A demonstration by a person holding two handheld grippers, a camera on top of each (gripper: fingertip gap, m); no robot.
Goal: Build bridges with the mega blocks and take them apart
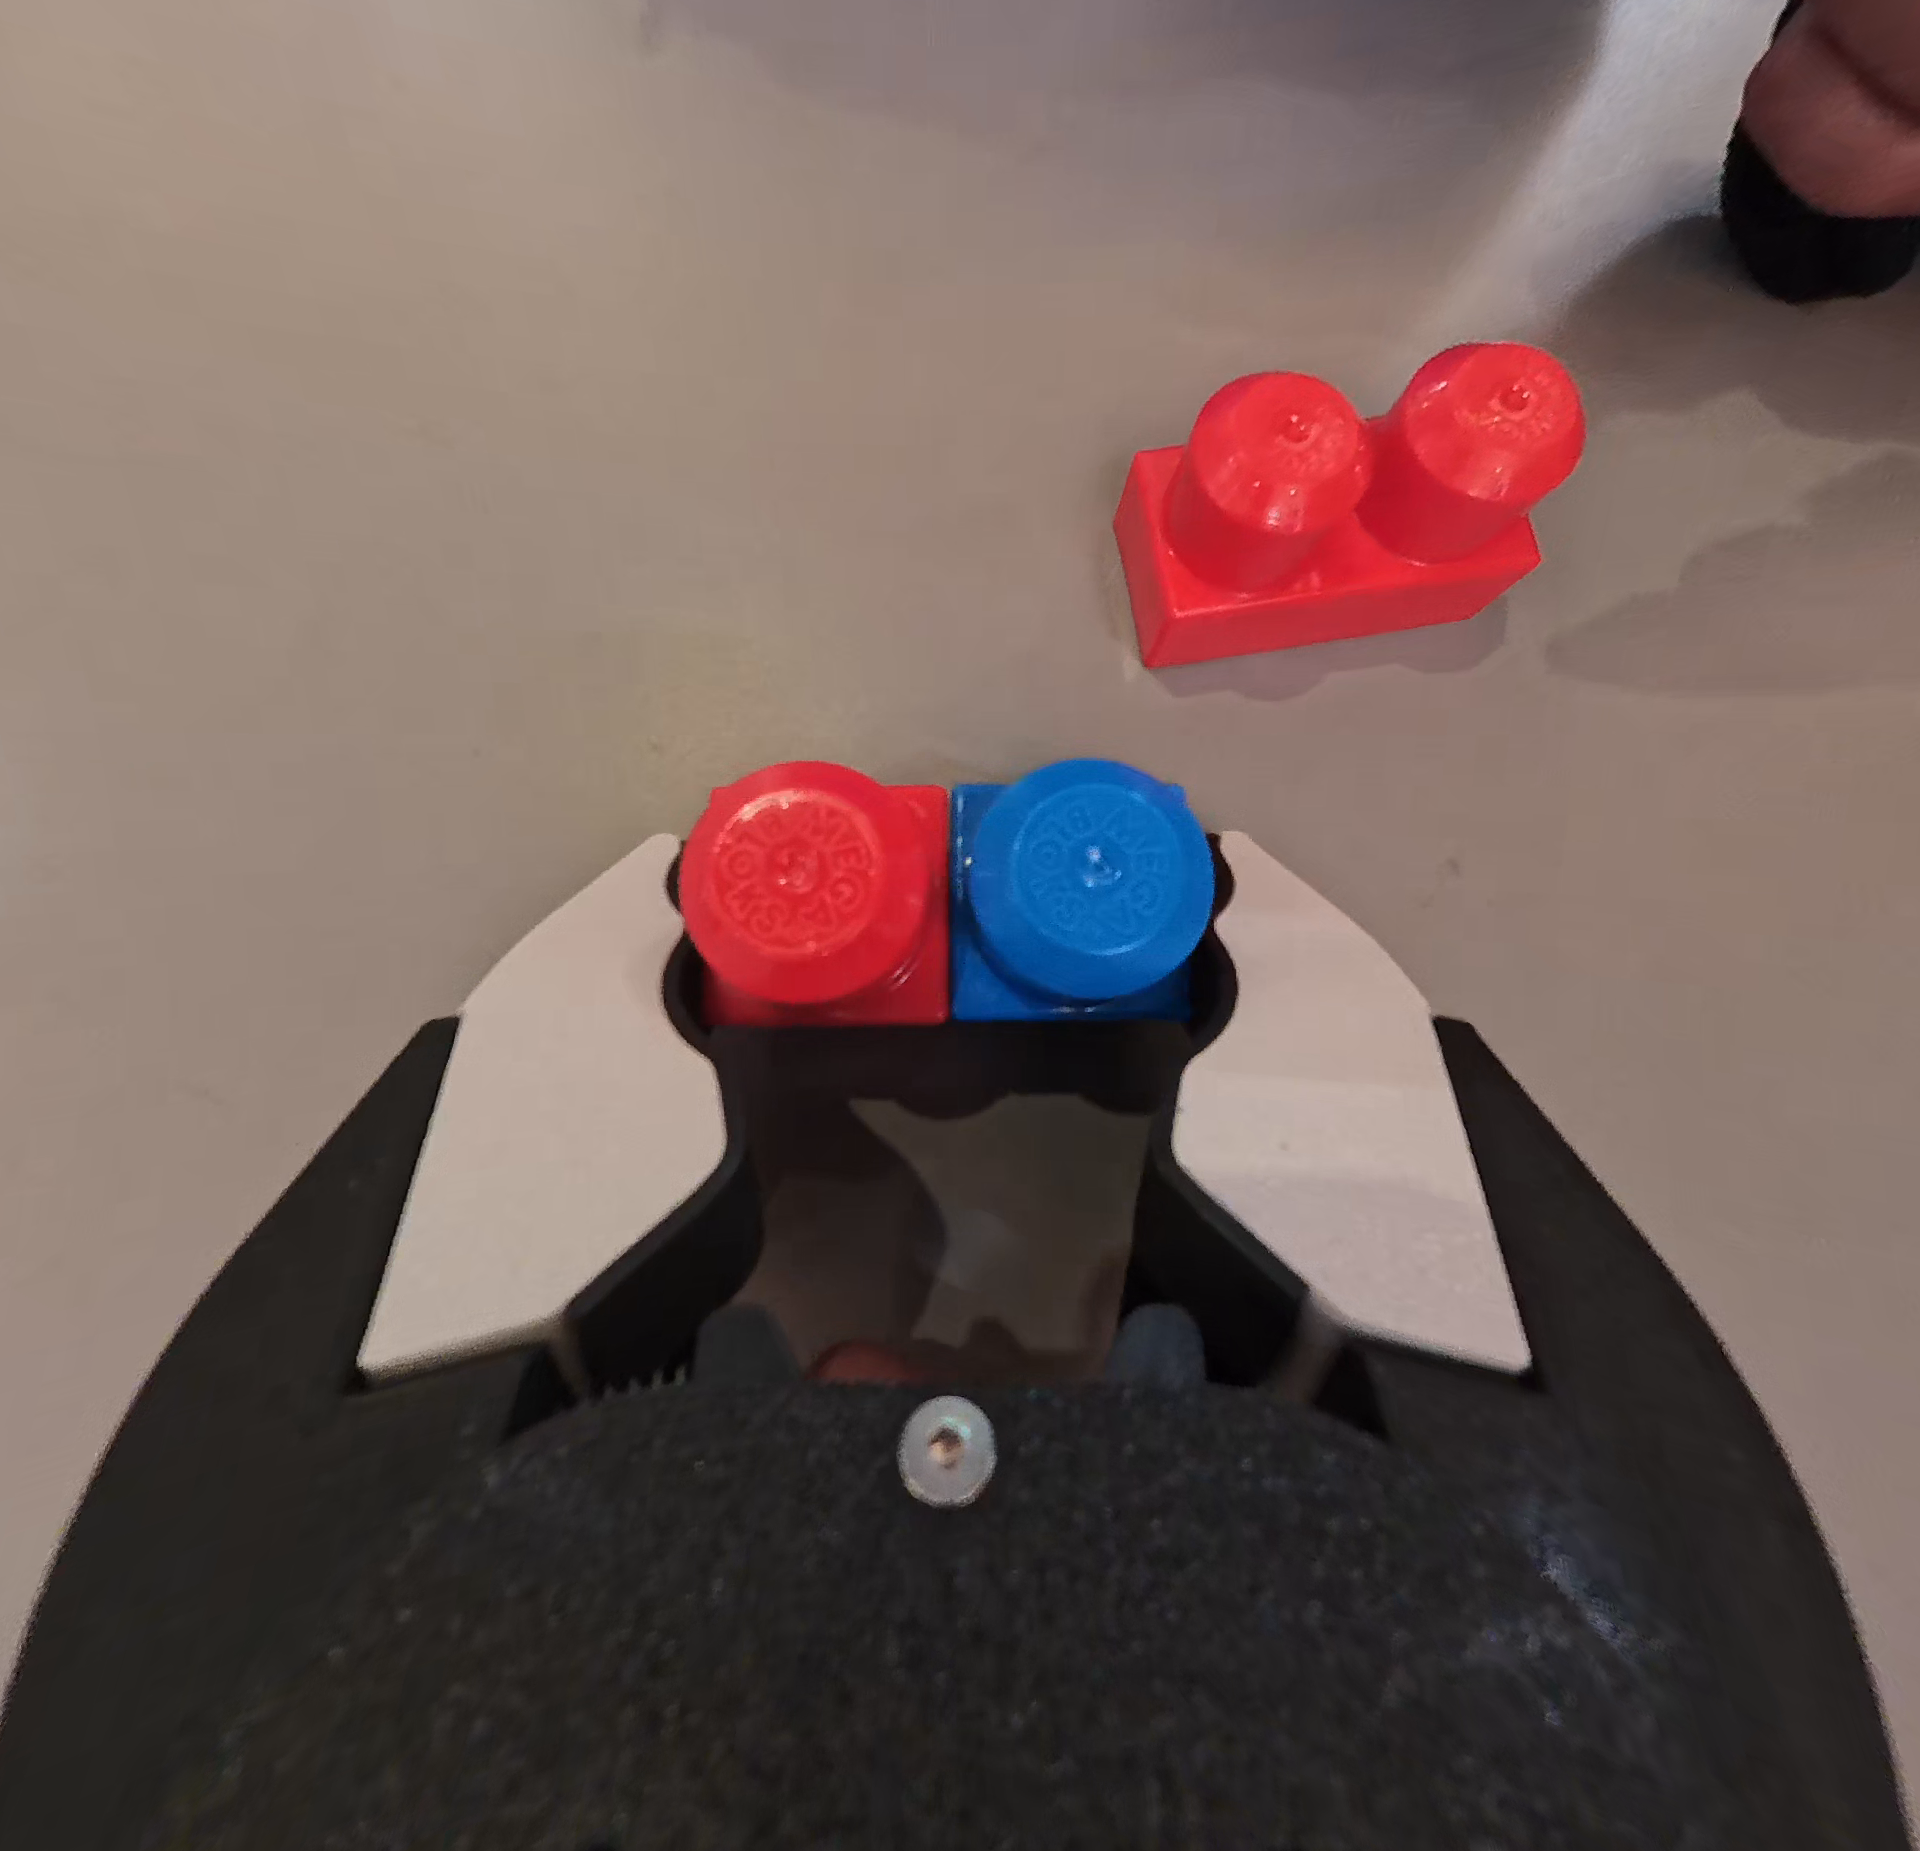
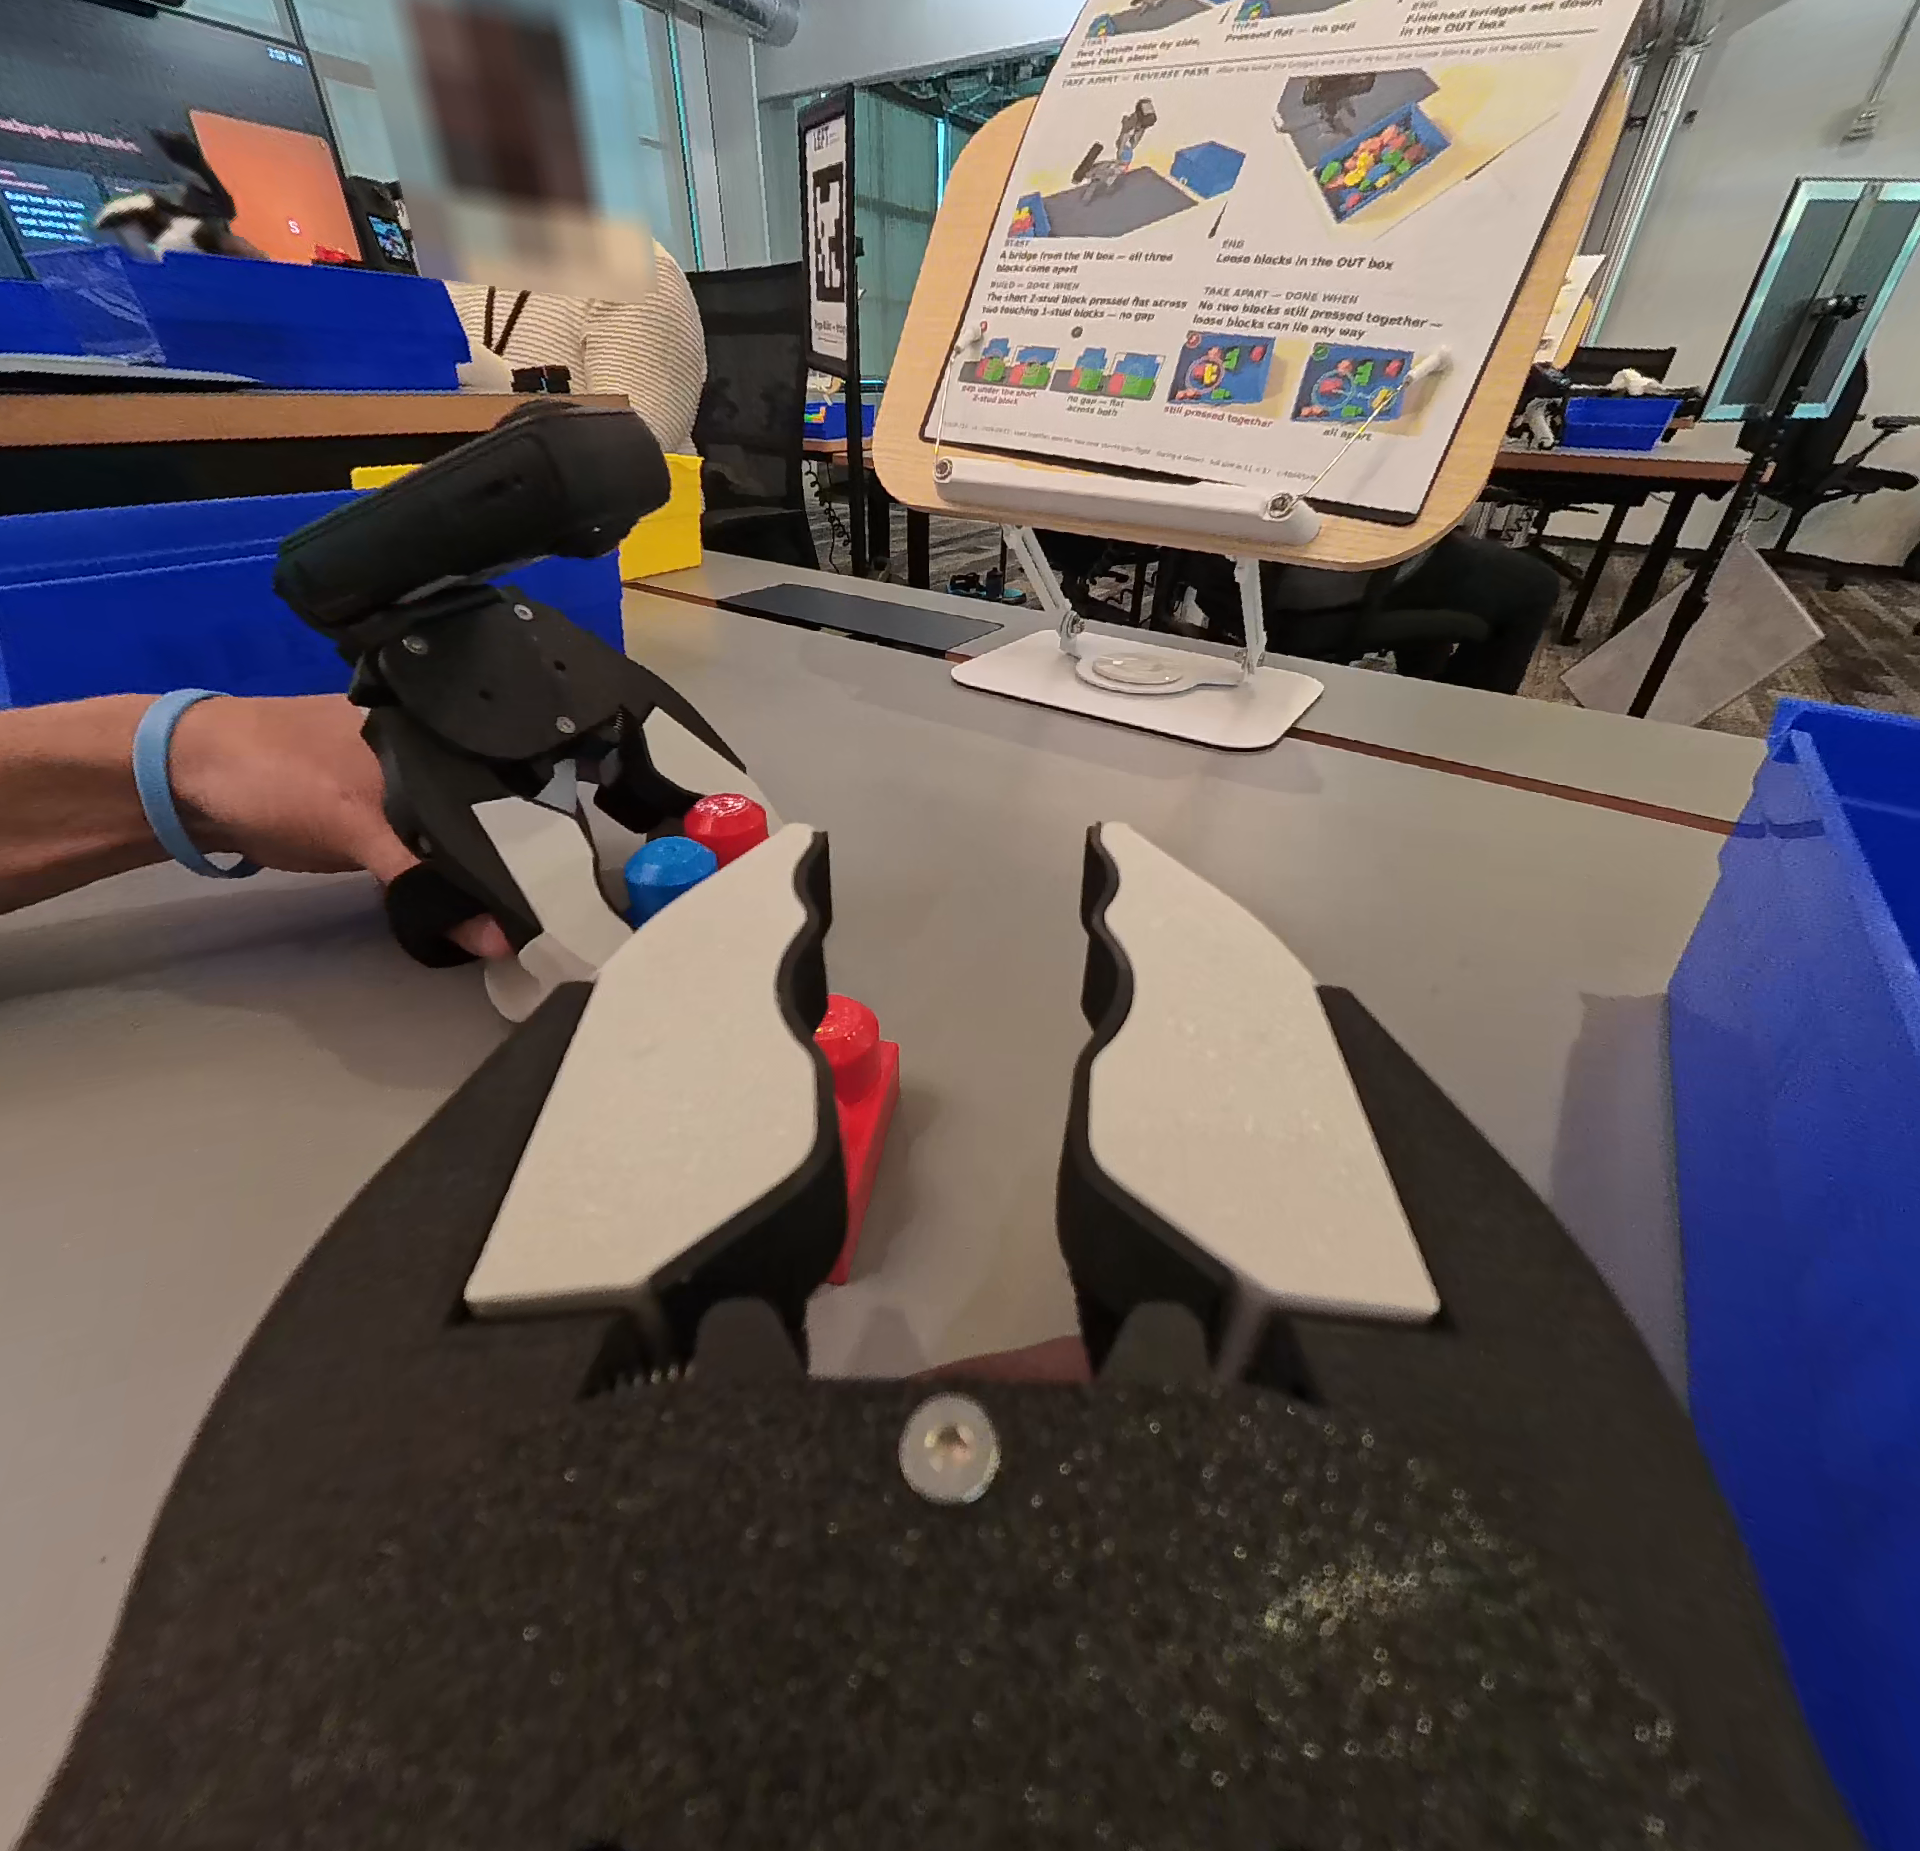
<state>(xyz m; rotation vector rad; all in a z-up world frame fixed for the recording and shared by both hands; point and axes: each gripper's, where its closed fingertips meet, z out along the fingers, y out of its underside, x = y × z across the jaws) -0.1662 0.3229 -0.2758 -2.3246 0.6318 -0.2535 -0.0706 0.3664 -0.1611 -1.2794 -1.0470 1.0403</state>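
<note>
the left hand-held gripper (image 1: 948, 918) is clamped around two small plastic blocks standing side by side and touching on the grey desk (image 1: 416, 451): a red one-stud plastic block (image 1: 821, 897) on the left and a blue one-stud plastic block (image 1: 1081, 897) on the right, studs up. a flat red two-stud plastic block (image 1: 1330, 523) lies loose on the desk, farther off and to the right. in the right wrist view the right hand-held gripper (image 2: 956, 866) has its fingers spread apart and grips nothing; the two-stud block sits just beside its left finger. a blue plastic bin (image 2: 1808, 1074) stands at the right, and a paper instruction sheet on a wooden stand (image 2: 1247, 243) at the far side.
</note>
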